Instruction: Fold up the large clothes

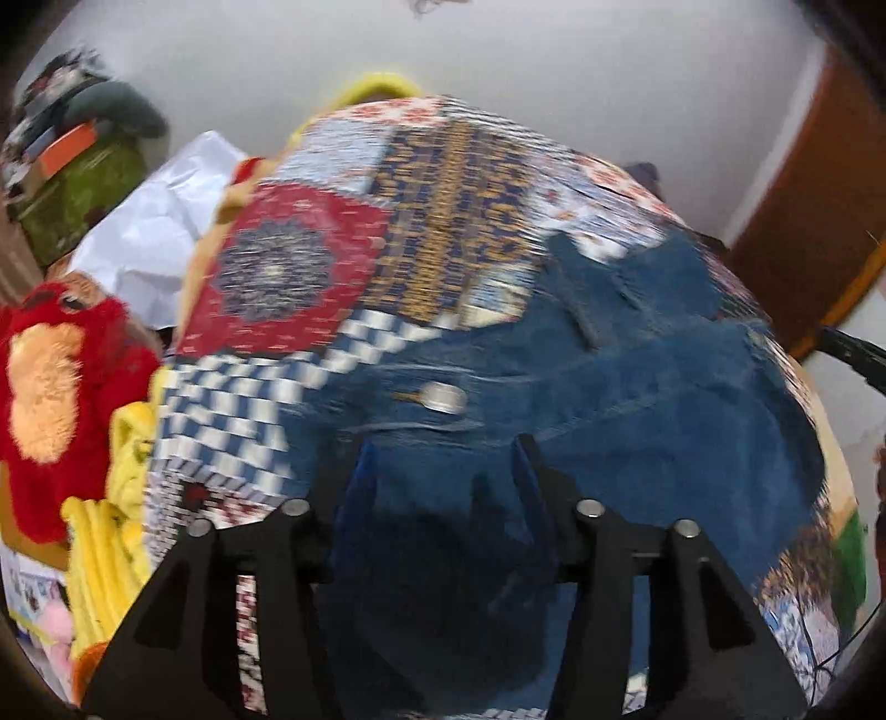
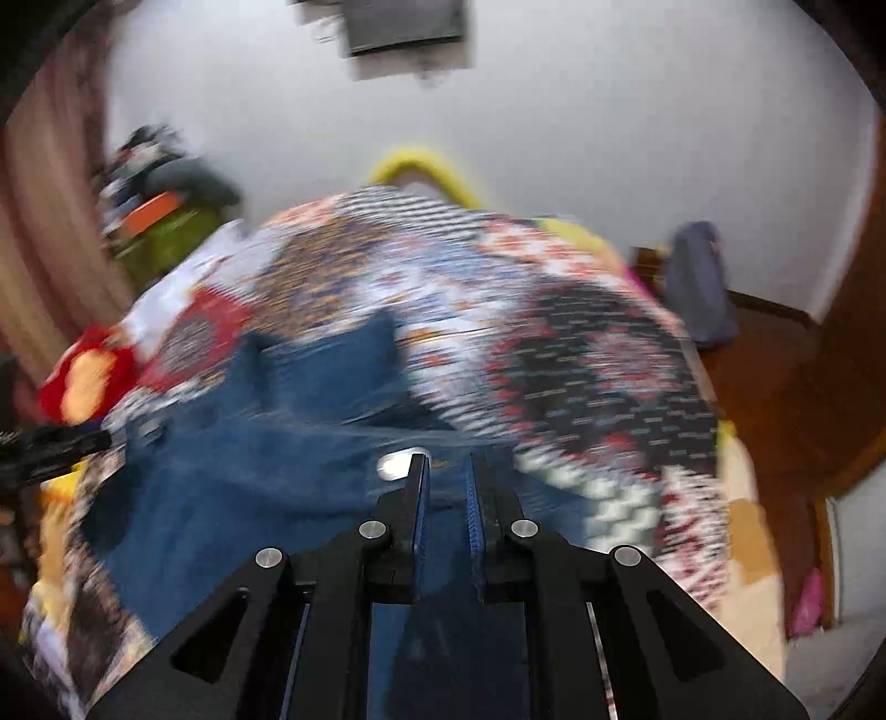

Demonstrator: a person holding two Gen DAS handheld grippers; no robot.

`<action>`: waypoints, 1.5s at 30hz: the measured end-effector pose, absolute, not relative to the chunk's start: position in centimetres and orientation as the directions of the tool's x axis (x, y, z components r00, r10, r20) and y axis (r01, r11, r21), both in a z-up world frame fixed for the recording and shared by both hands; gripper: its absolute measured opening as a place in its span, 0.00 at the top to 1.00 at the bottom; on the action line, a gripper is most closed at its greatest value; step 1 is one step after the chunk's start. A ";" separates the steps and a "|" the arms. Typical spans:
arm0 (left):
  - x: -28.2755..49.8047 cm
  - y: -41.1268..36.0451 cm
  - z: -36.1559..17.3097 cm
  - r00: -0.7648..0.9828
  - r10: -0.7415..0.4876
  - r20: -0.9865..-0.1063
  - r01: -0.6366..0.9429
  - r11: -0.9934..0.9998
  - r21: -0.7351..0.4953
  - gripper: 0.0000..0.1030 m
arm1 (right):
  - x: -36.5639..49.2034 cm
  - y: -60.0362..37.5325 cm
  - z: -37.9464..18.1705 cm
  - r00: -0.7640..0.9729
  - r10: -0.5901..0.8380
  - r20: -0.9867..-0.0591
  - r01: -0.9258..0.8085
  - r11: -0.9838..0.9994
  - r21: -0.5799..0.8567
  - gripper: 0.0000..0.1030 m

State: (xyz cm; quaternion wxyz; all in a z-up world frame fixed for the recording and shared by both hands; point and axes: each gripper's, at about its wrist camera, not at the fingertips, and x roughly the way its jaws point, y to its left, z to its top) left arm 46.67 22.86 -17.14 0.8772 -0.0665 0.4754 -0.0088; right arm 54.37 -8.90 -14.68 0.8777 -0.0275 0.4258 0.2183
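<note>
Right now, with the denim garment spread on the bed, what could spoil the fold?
1. The left tool stands open over the denim garment, so that side may slump.
2. The right tool is shut near a metal button; a grip there could slip.
3. Both views are blurred, so alignment is uncertain.

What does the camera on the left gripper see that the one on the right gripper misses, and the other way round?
Only the left wrist view shows the white crumpled sheet and yellow plush. Only the right wrist view shows a dark item high on the wall and a purple-grey bundle. Both show the denim garment on the patchwork bedspread, its metal button and the red plush toy.
</note>
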 end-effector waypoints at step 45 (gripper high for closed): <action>34.9 29.6 -24.0 0.462 0.193 -0.865 -0.269 0.961 0.070 0.25 | 46.2 -14.5 -22.0 0.416 0.153 -0.897 -0.420 0.907 -0.040 0.91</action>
